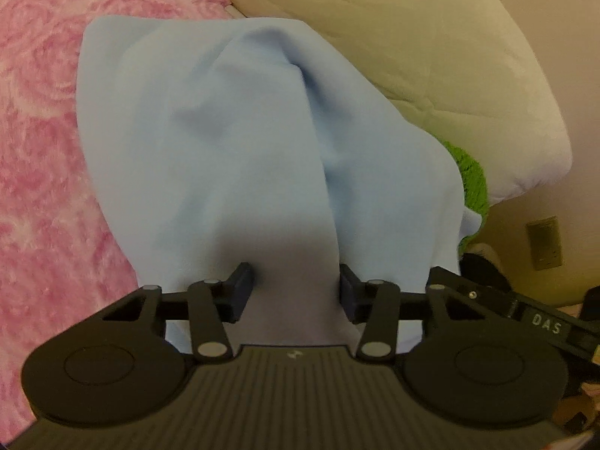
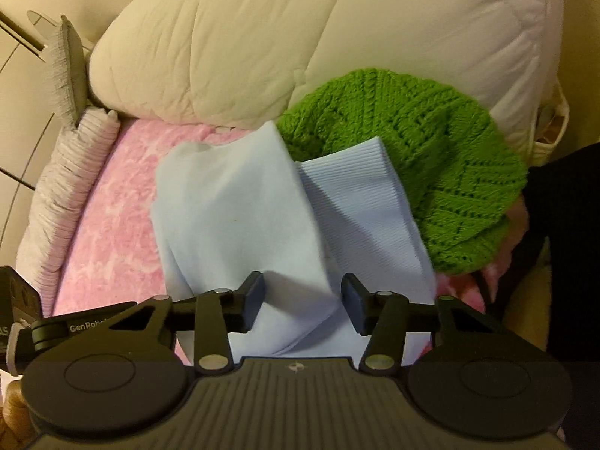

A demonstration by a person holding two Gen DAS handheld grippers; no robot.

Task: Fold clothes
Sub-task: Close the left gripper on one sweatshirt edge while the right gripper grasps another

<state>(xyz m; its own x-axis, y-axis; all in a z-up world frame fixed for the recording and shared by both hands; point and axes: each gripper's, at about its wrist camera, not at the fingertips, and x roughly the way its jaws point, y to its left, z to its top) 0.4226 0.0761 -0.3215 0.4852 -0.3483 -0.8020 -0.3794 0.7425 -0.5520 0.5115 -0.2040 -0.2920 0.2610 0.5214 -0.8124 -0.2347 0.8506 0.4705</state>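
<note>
**Blue garment half-gathered on the pink bed**

Black fingers of my left gripper (image 1: 296, 292) stand apart at the bottom of the frame, the light blue garment (image 1: 240, 142) draped between and beyond them, nothing pinched as far as I can judge. My right gripper (image 2: 303, 302) is likewise spread over a doubled corner of the same cloth, its ribbed hem (image 2: 360, 202) showing at centre right. A green knit (image 2: 431, 165) lies bunched at right, against the cream duvet (image 2: 300, 30). I judge the blue piece partly folded, still rumpled; the knit looks untouched.
</note>
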